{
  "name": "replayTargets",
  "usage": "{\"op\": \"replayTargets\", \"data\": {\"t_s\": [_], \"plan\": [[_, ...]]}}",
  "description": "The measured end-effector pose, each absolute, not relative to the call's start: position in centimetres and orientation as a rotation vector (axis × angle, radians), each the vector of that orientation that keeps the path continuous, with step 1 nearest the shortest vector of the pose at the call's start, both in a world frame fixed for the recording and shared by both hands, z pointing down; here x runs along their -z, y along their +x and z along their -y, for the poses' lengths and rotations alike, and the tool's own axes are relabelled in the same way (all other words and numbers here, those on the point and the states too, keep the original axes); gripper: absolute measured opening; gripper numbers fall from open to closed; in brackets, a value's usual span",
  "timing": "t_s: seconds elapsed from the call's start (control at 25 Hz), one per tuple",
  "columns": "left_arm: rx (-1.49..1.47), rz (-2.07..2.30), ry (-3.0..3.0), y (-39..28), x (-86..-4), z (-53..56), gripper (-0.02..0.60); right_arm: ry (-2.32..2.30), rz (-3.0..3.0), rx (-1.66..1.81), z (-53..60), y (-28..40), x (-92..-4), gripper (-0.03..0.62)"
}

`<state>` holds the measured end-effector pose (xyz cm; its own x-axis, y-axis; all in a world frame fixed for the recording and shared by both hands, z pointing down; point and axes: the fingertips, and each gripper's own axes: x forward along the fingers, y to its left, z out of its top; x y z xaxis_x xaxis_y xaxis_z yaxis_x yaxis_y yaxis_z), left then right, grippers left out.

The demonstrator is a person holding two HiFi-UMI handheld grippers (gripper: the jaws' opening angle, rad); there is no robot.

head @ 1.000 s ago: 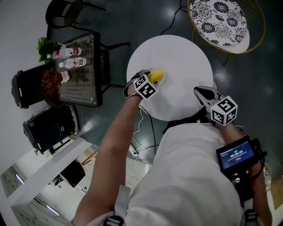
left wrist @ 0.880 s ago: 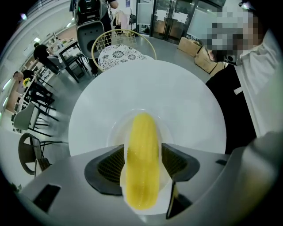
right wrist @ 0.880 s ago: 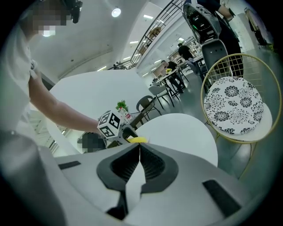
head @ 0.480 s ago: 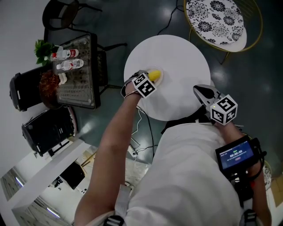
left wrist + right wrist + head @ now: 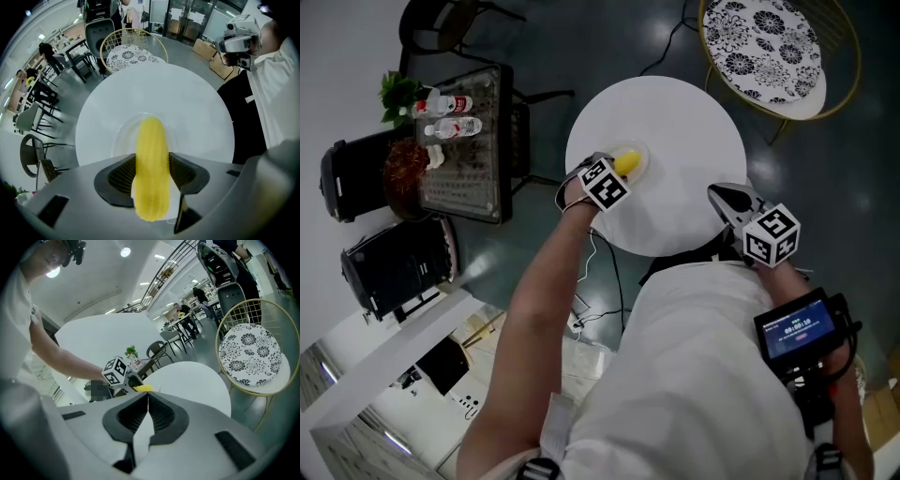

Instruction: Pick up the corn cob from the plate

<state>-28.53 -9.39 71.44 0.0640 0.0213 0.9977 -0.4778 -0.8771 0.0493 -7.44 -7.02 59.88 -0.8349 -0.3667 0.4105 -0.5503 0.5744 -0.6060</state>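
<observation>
The yellow corn cob (image 5: 151,159) lies on a clear plate (image 5: 119,136) at the left edge of the round white table (image 5: 684,131). My left gripper (image 5: 617,171) points straight down over it. Its jaws are closing, with the cob between them and both pads against its sides. In the head view only the cob's far end (image 5: 628,163) shows past the marker cube. My right gripper (image 5: 724,197) hovers at the table's near right edge, shut and empty. The right gripper view shows its pads (image 5: 148,397) meeting, and the left gripper and cob (image 5: 142,388) beyond.
A round chair with a black-and-white patterned cushion (image 5: 769,47) stands beyond the table at the right. A dark side table (image 5: 469,141) with bottles and a plant stands to the left. Cables lie on the floor below the table.
The left gripper's marker cube has shifted slightly over the cob. The right gripper has kept still.
</observation>
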Motion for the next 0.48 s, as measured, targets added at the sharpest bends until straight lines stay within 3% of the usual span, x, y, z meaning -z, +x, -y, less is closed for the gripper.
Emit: {"op": "replayTargets", "data": {"t_s": [0.48], "plan": [[-1.625, 0.701, 1.95, -28.6, -69.5, 5.7, 0.229, 0.594, 2.603, -1.027, 6.2, -9.3, -59.4, 0.009]]}}
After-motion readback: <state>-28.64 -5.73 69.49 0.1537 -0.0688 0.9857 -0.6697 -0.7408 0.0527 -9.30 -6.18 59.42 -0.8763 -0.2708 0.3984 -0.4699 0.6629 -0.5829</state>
